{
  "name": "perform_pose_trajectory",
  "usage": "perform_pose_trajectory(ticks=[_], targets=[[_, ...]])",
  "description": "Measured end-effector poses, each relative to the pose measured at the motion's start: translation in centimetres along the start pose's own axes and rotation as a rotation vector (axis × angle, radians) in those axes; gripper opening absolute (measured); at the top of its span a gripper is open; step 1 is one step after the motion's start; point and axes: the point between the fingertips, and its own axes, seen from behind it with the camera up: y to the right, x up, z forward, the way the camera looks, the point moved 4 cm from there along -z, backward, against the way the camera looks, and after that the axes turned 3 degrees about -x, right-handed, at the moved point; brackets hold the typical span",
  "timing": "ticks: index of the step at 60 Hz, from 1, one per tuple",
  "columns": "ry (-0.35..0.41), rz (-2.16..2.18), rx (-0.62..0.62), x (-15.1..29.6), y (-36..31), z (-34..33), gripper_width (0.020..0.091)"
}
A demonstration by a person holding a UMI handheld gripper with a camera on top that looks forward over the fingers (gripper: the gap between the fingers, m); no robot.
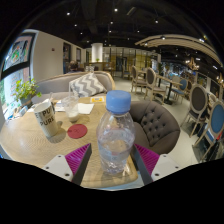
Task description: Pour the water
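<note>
So, starting over on the left there's a potted plant by a window, leafy and green, sitting at the far edge of the round wooden table. A bit further in on that table stands a white paper cup with dark print on it, tilted a little in this wide view. Just beside its base lies a small red coaster, flat on the wood, and beyond those there's some white stuff that looks like dishes or napkins, can't really tell which.

Dead centre is the clear plastic water bottle with a light blue cap, upright, cap on. It's sitting right between the two fingers of the gripper, and the magenta pads press against its lower body on both sides, so the thing is clamped on the bottle at roughly bottle width. Whether the bottle's bottom touches the table I can't tell.

Behind the bottle there's a grey tufted sofa with a zigzag-pattern cushion. Off to the right, cafe chairs and small tables, well apart from everything here.
</note>
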Motion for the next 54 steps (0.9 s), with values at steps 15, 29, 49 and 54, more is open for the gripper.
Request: perform_pose_trajectory(ticks=[15,29,49,54], targets=[[0.049,0.027,0.006,0.3,0.3,2.1,0.0539],[0.056,0.022,-0.005,0.5,0.3,2.1,0.0336],[0.086,-0.102,-0.090,4.8,-1.1,1.3,0.0336],[0.103,-0.236,-0.162,7.4,-1.7,1.0,0.0336]])
